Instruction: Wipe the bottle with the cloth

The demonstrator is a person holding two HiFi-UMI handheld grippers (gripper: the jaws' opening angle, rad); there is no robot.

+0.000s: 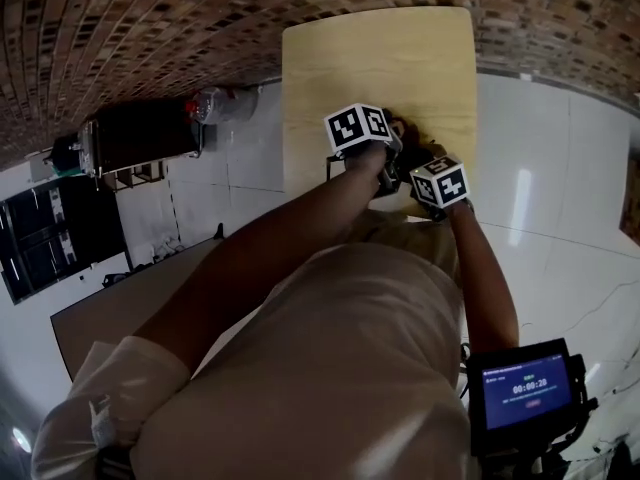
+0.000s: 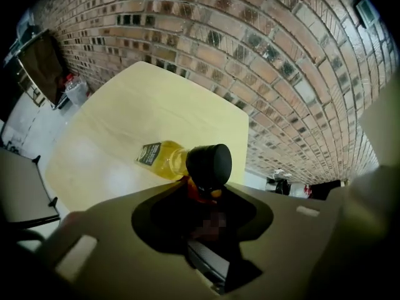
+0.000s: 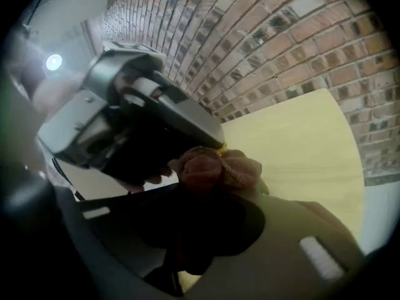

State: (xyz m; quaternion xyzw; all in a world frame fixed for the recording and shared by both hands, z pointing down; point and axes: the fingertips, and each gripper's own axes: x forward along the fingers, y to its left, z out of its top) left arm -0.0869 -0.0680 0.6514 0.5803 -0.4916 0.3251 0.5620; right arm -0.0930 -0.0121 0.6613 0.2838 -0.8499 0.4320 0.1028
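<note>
A bottle (image 2: 164, 159) of yellow liquid with a black cap (image 2: 209, 164) and a dark label tilts over the pale yellow table (image 2: 125, 111). My left gripper (image 2: 203, 189) is shut on its neck, cap end nearest the camera. In the right gripper view a bunched reddish-brown cloth (image 3: 215, 167) fills my right gripper (image 3: 206, 189), which is shut on it. The cloth presses against a sliver of yellow bottle (image 3: 222, 147) just under the left gripper's grey body (image 3: 144, 124). From the head view both marker cubes, left (image 1: 357, 128) and right (image 1: 440, 181), sit close together over the table's near edge (image 1: 300, 183).
A brick wall (image 2: 262, 61) runs behind the table. White tiled floor (image 1: 560, 168) lies around it. A dark cabinet (image 1: 140, 138) with a clear plastic item (image 1: 225, 103) on it stands to the left. A small screen (image 1: 525, 390) hangs at the person's right side.
</note>
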